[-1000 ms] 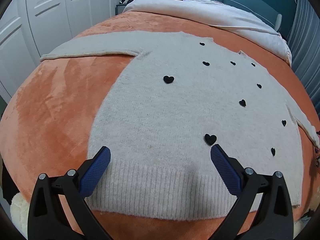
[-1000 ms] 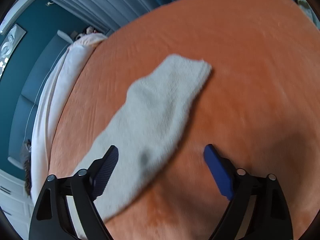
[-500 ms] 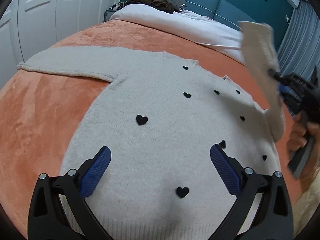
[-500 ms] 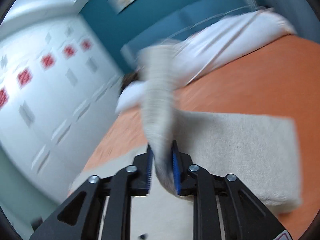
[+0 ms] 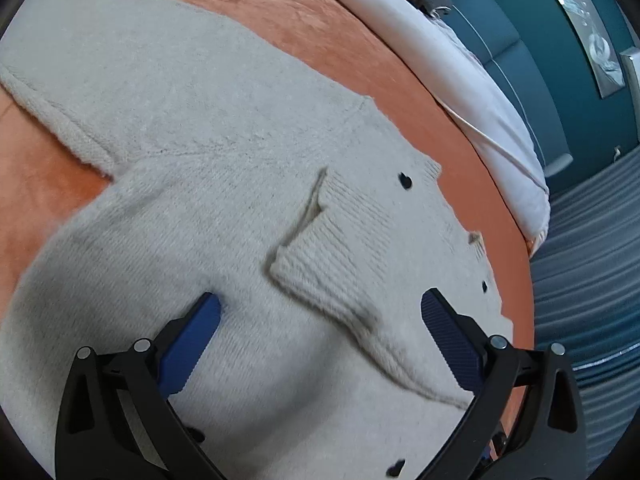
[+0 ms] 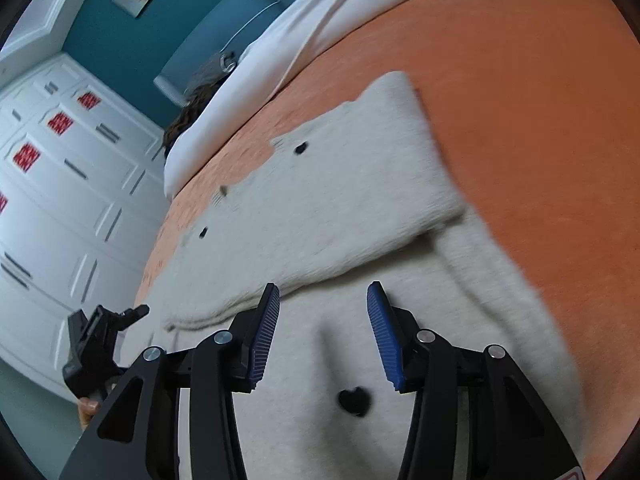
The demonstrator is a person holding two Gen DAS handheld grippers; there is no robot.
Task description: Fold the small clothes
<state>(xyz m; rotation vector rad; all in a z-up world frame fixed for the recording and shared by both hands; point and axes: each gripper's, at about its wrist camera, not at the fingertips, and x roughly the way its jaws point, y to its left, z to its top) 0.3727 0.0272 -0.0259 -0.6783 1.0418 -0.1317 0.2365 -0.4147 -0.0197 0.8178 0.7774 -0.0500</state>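
A cream knit sweater (image 5: pixel 192 208) with small black hearts lies flat on the orange bedspread (image 5: pixel 328 36). Its right sleeve (image 5: pixel 340 264) is folded across the chest, ribbed cuff near the middle. The left sleeve (image 5: pixel 80 92) still stretches out to the left. My left gripper (image 5: pixel 320 320) is open and empty just above the sweater body, near the folded sleeve. In the right wrist view the folded sleeve (image 6: pixel 360 184) lies over the sweater (image 6: pixel 320 380). My right gripper (image 6: pixel 323 320) is open and empty just behind it.
A white duvet (image 5: pixel 460 68) lies along the head of the bed before a teal headboard (image 5: pixel 520 60). White wardrobe doors (image 6: pixel 60 200) stand at the left. The left gripper's body (image 6: pixel 96 352) shows in the right wrist view's lower left.
My right gripper carried the right sleeve over the sweater, laid it across the chest and opened. My left gripper moved forward over the sweater body, still open.
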